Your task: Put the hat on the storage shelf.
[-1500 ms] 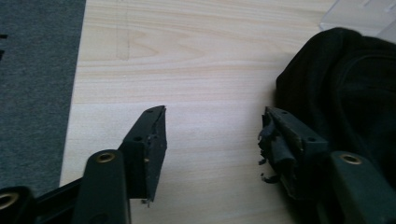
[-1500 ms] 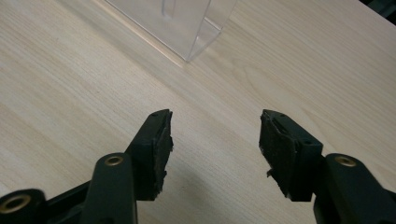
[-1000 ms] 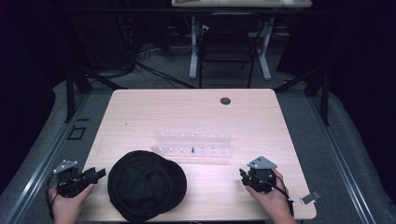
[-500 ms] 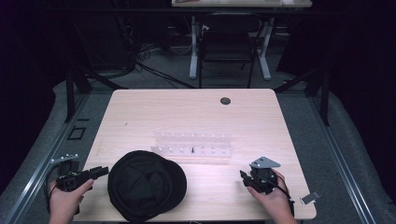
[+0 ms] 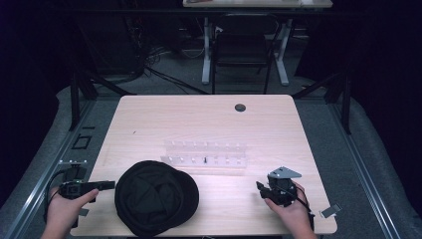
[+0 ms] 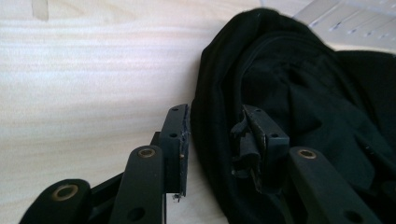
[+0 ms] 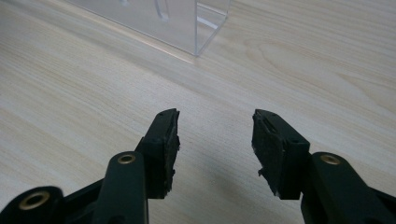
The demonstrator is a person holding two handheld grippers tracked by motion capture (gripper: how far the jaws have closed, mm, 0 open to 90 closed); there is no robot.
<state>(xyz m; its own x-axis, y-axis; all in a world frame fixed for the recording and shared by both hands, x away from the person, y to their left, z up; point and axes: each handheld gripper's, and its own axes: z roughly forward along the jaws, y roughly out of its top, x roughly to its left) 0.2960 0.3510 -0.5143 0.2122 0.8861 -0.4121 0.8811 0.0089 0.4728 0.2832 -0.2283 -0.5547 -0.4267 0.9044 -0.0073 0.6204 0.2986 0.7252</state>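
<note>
From the high view I see the black cap (image 5: 156,196) lying at the near edge of the counter (image 5: 199,124), with a clear rack (image 5: 206,154) just beyond it. My left gripper (image 5: 102,185) sits at the cap's left edge, and my right gripper (image 5: 263,189) rests well apart on the right. Against half a second ago, the left gripper has closed in toward the cap; the right has barely shifted.

In the left gripper view the jaws are spread, one on the bare wood and the other over the cap's (image 6: 289,93) fabric, so the rim fold lies between them. I judge the step is a pinch on that edge: I'd push in a touch deeper so the pads catch the full fold, then close squarely.

In the right gripper view the jaws stand spread over bare wood, holding nothing, with the rack's corner (image 7: 187,23) ahead.
</note>
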